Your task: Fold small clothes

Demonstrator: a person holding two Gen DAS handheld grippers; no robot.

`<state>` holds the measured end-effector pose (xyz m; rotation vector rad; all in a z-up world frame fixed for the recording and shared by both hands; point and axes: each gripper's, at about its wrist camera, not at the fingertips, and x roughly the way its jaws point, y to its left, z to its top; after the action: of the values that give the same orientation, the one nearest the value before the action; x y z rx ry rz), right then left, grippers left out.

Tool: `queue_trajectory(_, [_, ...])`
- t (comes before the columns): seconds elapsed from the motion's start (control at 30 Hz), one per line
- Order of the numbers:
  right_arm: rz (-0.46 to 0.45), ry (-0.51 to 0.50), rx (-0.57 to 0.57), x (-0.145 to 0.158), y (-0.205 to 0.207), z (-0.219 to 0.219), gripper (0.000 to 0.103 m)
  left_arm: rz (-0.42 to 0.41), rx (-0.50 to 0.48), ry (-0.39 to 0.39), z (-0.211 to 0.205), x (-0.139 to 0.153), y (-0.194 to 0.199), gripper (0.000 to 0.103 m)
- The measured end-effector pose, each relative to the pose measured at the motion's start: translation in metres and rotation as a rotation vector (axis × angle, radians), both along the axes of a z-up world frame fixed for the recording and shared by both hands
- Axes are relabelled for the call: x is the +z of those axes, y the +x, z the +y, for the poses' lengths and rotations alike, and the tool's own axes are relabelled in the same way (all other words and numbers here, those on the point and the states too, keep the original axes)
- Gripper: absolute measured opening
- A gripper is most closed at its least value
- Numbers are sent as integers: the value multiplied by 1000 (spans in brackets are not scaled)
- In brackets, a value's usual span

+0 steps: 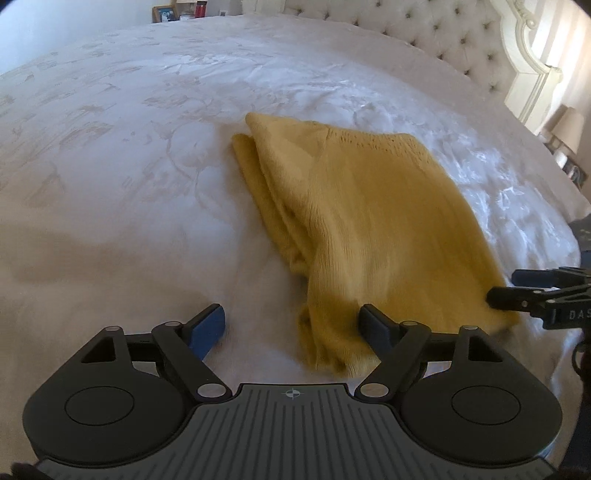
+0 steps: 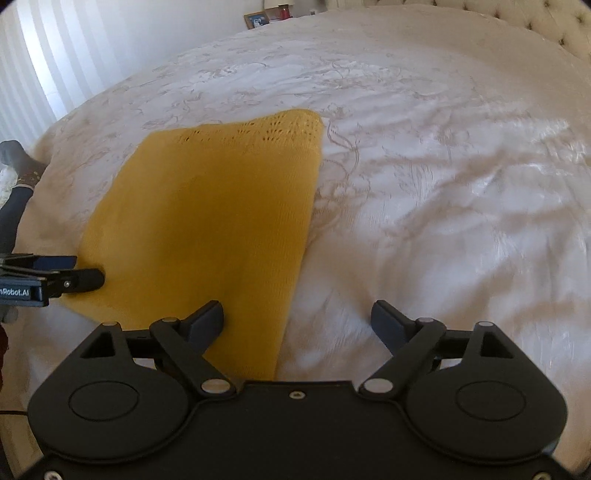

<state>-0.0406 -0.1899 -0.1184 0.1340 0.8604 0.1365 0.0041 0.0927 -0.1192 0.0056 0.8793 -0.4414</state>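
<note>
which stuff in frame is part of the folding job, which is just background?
Part of the job:
- yellow knit garment, folded, lying on the bedspread
- left gripper, open
- right gripper, open

Just lying about:
- picture frame and red bottle behind the bed
- lamp
- tufted headboard

The left gripper (image 1: 291, 328) is built of black plastic: two rounded housings, each marked with a raised circle, are joined by a grey ribbed plate (image 1: 291, 424) printed with a small crosshair mark. Angled black link arms are pinned with silver rivets. Its fingers (image 1: 208, 328) are faced with blue pads. The right gripper (image 2: 297, 325) is made the same way, but its centre plate (image 2: 295, 424) is plain black and is fastened with a small screw; further screws are seen at its lower corners. White lettering is carried on the side of each gripper. A dark cable (image 1: 576, 354) is seen at the right gripper's side.
</note>
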Motion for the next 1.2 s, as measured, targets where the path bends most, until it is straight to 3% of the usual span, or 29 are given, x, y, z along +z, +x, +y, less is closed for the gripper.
queue_trajectory(0.17, [4,-11,-9,0,-10,5,91,-1,17,5,10,2,-16,79])
queue_trajectory(0.27, [-40,4,-33,9,-20,5,95,-12,31,-3,13,9,-25,79])
queue_trajectory(0.33, [-83,16,-49,16,-27,5,102,-43,40,-12,12,18,-30,79])
queue_trajectory(0.47, [-155,20,-80,31,-37,11,102,-109,50,-29,7,33,-42,79])
queue_trajectory(0.67, [-185,-11,-119,44,-44,21,102,-173,56,-17,-12,55,-56,80])
queue_trajectory(0.73, [-186,-19,-140,46,-45,22,102,-167,24,-21,-17,58,-57,86])
queue_trajectory(0.77, [-185,-16,-148,47,-46,22,102,-161,2,-37,-19,59,-58,99])
queue_trajectory(0.8, [-184,-10,-152,47,-46,21,102,-160,-2,-47,-20,60,-59,103])
queue_trajectory(0.93, [-189,13,-169,51,-49,19,102,-174,-5,-31,-28,60,-63,103])
queue_trajectory(1.2, [-188,36,-192,56,-55,19,102,-124,7,-18,-29,56,-62,103])
